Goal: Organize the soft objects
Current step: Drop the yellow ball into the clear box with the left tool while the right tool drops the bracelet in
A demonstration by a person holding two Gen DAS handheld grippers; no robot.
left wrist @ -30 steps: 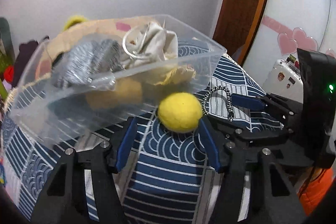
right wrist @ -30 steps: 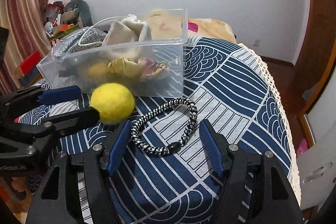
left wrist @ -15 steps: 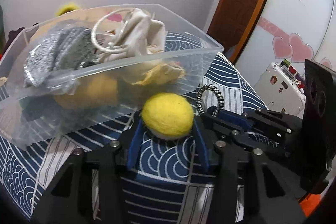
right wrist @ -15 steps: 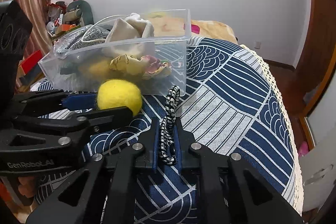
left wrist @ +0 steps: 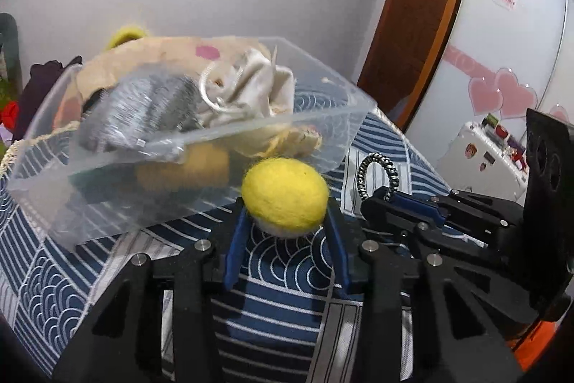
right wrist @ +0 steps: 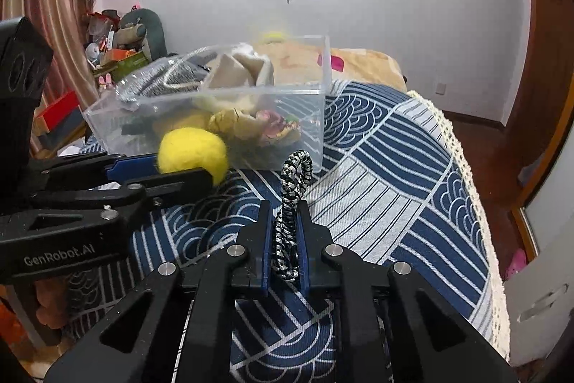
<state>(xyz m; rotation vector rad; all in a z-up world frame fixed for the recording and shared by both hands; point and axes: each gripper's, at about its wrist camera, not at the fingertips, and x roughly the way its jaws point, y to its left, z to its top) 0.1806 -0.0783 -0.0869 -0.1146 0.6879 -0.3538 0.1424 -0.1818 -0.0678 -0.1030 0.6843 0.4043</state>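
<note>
My left gripper (left wrist: pixel 285 221) is shut on a yellow felt ball (left wrist: pixel 285 194) and holds it above the blue patterned bedspread (left wrist: pixel 280 279), just in front of the clear plastic bin (left wrist: pixel 323 117). My right gripper (right wrist: pixel 285 228) is shut on a black-and-white braided bracelet (right wrist: pixel 292 189), whose loop stands up between the pads. The ball (right wrist: pixel 193 149) and left gripper (right wrist: pixel 172 173) show at the left of the right wrist view; the bracelet (left wrist: pixel 376 174) and right gripper (left wrist: pixel 391 203) show at the right of the left wrist view. The bin (right wrist: pixel 315 85) holds several cloth items.
The bedspread (right wrist: pixel 412 174) has a lace edge (right wrist: pixel 462 167) at the right, with floor beyond. A beige blanket (right wrist: pixel 362 63) lies behind the bin. Clutter (right wrist: pixel 118 42) is piled by the curtain at the left. A wooden door (left wrist: pixel 419 6) stands at the right.
Both grippers closed from open, the left on the ball and the right on the bracelet, and have lifted them off the bedspread.
</note>
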